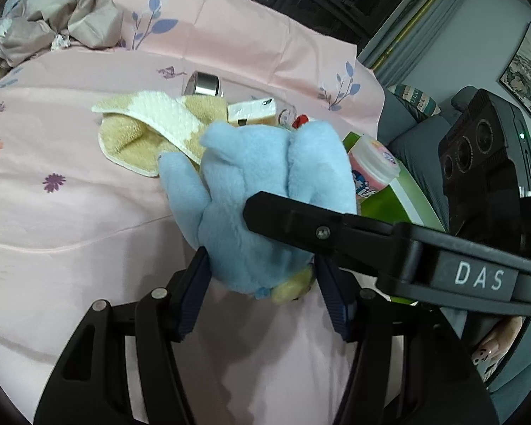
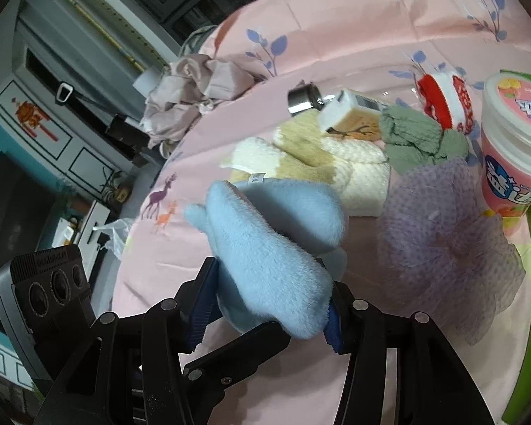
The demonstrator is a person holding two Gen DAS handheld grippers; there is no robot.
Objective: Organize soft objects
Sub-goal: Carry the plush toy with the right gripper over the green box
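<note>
Left wrist view first: the left gripper is clamped on the lower end of the blue plush toy, whose long body runs straight ahead and away from the fingers. Crossing in from the right, the right gripper bites the same toy further up. Right wrist view agrees: right gripper squeezed on the blue plush toy, pads sunk into the fur. Both hands share it, lifted just above the pink bedsheet. Beyond lie a beige towel and a purple mesh puff. The toy's face is hidden; what creature it is, I cannot tell.
</note>
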